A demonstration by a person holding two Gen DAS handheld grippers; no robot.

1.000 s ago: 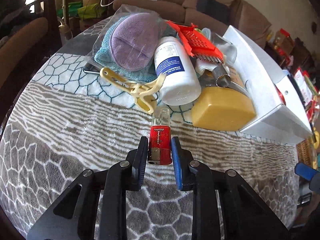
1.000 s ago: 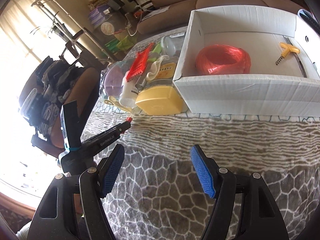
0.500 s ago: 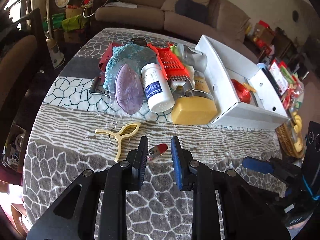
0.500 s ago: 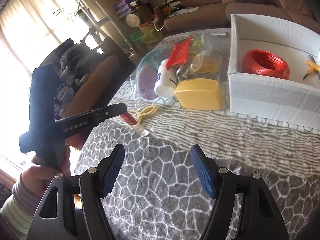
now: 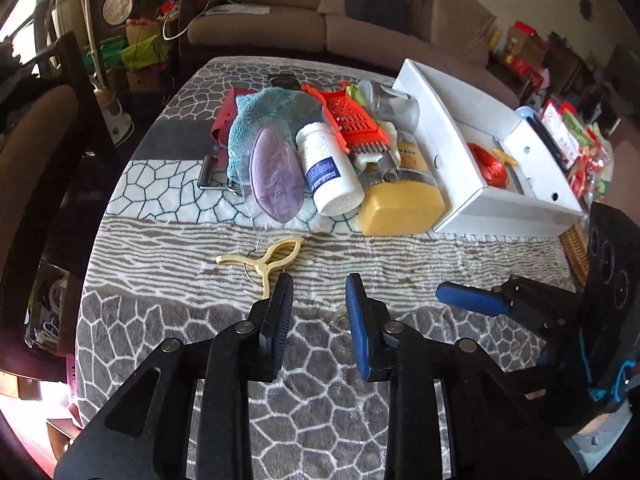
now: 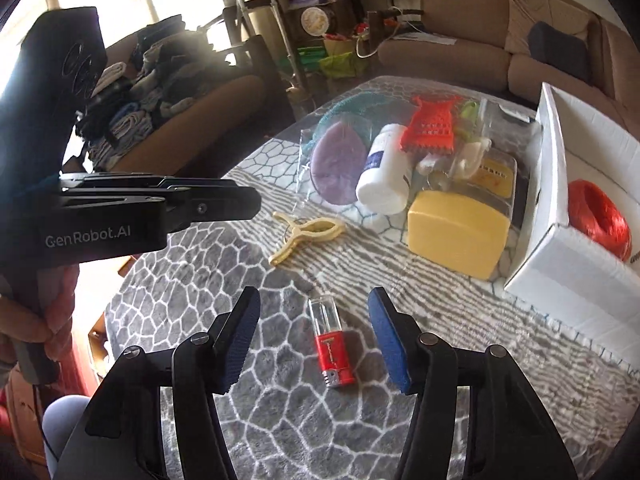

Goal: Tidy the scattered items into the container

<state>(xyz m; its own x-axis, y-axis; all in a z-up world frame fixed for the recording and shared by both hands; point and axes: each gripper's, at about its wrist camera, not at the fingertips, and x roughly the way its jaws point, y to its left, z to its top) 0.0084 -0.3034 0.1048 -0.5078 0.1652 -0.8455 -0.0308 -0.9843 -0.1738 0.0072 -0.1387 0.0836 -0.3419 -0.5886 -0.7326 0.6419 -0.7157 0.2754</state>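
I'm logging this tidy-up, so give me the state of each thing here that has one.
Lighter: lying flat on the table, between the right tool's pads, untouched.
Right tool: closing, nothing gripped.
Left tool: opening, empty.
White box: open-topped, red twine coil inside.
Clothes peg: lying flat, outside the box.
White bottle: capped, on its side.

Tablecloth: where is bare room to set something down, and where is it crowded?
Free: the grey patterned tablecloth near the grippers, apart from the lighter and the cream clip. Also the striped band in front of the white box. Crowded: the pile around the white bottle and yellow block.
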